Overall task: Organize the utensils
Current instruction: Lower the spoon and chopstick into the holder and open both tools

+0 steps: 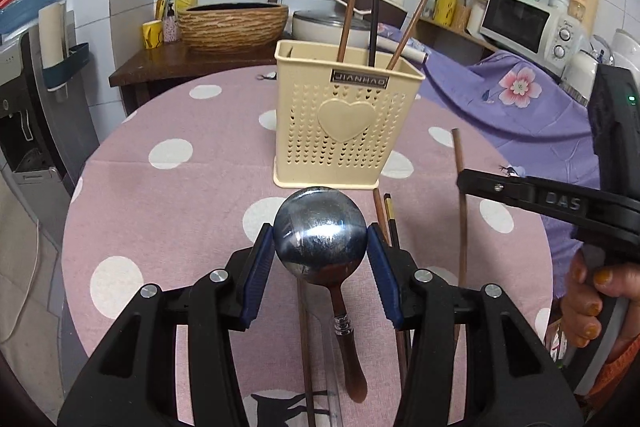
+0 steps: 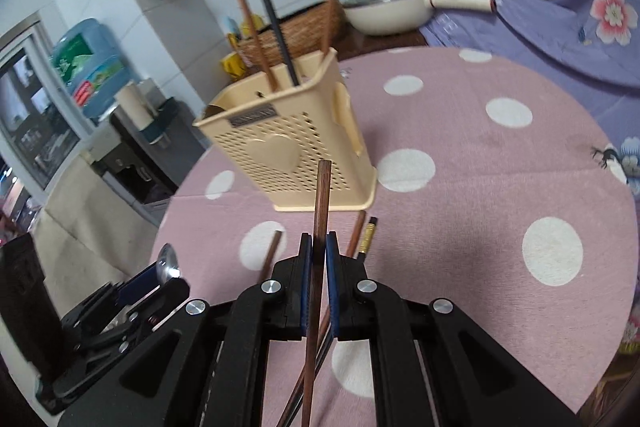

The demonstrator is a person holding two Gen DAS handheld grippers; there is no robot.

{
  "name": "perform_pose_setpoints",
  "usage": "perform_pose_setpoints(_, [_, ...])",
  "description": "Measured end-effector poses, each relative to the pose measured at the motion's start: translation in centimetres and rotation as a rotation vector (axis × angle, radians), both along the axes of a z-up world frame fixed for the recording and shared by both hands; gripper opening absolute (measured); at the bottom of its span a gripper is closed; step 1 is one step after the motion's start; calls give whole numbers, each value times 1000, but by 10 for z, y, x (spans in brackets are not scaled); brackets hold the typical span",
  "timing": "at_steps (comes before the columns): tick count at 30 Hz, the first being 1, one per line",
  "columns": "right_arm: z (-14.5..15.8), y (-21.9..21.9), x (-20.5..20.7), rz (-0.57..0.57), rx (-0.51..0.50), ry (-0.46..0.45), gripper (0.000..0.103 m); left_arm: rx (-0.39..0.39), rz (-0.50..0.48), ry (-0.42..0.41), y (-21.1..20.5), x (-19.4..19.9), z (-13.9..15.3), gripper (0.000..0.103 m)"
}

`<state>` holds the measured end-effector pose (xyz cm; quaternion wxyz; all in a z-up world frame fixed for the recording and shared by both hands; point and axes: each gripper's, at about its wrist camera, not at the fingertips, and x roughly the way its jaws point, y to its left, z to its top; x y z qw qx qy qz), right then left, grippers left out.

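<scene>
A round desk [image 1: 168, 195] under a pink cloth with white dots fills both views, and a cream perforated utensil holder [image 1: 346, 123] with a heart on its front stands upright near the desk's middle. Three chopsticks [image 1: 347, 23] already lean in it, two brown and one black, a sign the sorting is well under way.

The left gripper [image 1: 320, 247] has its blue pads pressed on either side of the round steel bowl of a ladle [image 1: 320, 233], whose brown handle hangs down toward the camera. Gripping by the bowl leaves the handle free, probably so it can go into the holder first. To the right, the right gripper [image 2: 319, 259] is clamped tight on a single brown chopstick [image 2: 322, 195], its tip pointing up and away toward the holder; a mid-length pinch appears chosen to keep the stick steady for dropping in.

More chopsticks [image 2: 362, 231] lie loose on the cloth just in front of the holder, among them a dark one with a gold band, apparently waiting their turn.

Both wrists' black frames hide the near ends of these sticks, so their count cannot be told. The holder's inner compartments are hidden behind its front wall. A hand [image 1: 588, 303] on the right gripper's grip is cut off at the left view's edge.
</scene>
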<state>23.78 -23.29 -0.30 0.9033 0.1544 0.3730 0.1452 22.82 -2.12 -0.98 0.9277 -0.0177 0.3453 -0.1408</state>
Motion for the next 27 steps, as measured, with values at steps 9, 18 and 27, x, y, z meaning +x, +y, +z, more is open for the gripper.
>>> perform_pose_setpoints(9, [41,1,-40,65,-9,-106,7,-13,-12,-65,2,-21,21,48])
perform_pose_setpoints(18, [69,9,-47,88,-29,-188,7,-23,-4,-114,6,-19,42,48])
perform_pose_setpoints(27, [96,12,-32,88,-71,-241,7,-26,-17,-145,6,-2,64,48])
